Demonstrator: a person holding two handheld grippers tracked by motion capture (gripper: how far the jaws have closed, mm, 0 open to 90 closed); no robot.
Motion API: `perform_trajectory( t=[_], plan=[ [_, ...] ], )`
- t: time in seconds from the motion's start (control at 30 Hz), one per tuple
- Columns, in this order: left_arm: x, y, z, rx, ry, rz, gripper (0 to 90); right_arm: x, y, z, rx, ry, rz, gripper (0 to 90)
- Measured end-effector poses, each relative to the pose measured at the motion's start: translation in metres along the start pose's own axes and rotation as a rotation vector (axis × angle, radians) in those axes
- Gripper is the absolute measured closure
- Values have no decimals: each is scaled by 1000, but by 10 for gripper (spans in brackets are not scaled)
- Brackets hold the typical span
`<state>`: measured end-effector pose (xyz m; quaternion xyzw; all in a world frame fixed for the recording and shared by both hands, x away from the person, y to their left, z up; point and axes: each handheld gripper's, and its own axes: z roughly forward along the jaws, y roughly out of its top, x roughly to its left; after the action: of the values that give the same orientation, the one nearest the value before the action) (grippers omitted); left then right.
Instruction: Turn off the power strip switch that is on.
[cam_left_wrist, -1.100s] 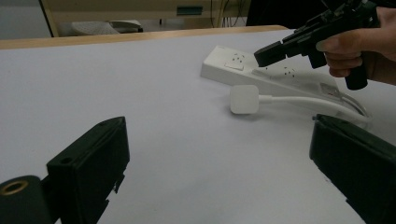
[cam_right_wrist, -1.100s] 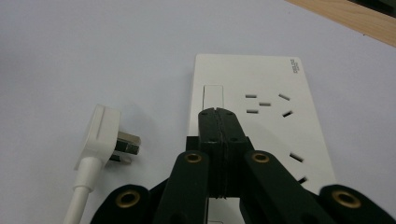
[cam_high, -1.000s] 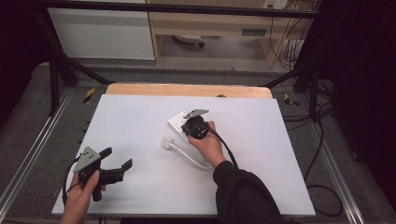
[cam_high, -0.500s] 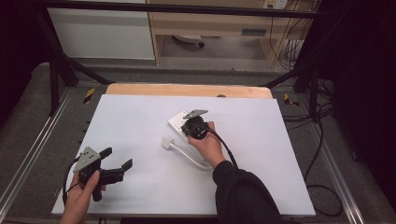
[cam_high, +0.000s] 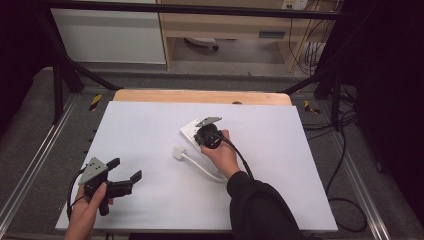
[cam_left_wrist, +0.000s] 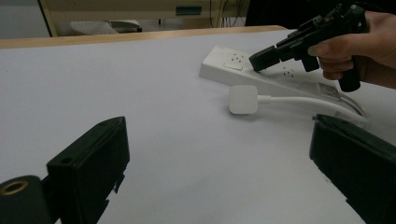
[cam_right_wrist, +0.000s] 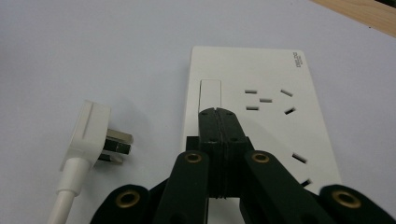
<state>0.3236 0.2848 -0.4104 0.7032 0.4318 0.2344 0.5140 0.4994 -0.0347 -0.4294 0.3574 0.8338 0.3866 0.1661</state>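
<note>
Still, nothing had moved: the right claw, shut tight on nothing, kept pressing its tip on the switch of the power strip mid-counter, the plug lay at seven o'clock of it, the left claw waited open.

Your right arm wears a black sleeve; both grippers are black, with brass-ringed rivets and grey three-cornered plates.

Near end of the power strip — cut off behind the right claw
</note>
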Motion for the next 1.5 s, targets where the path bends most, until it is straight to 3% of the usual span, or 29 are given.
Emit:
perform_trajectory(
  t=[1.5],
  plan=[
    [0, 0, 0, 7, 2, 4, 49, 1, 1, 5, 11, -4, 6, 900]
  ],
)
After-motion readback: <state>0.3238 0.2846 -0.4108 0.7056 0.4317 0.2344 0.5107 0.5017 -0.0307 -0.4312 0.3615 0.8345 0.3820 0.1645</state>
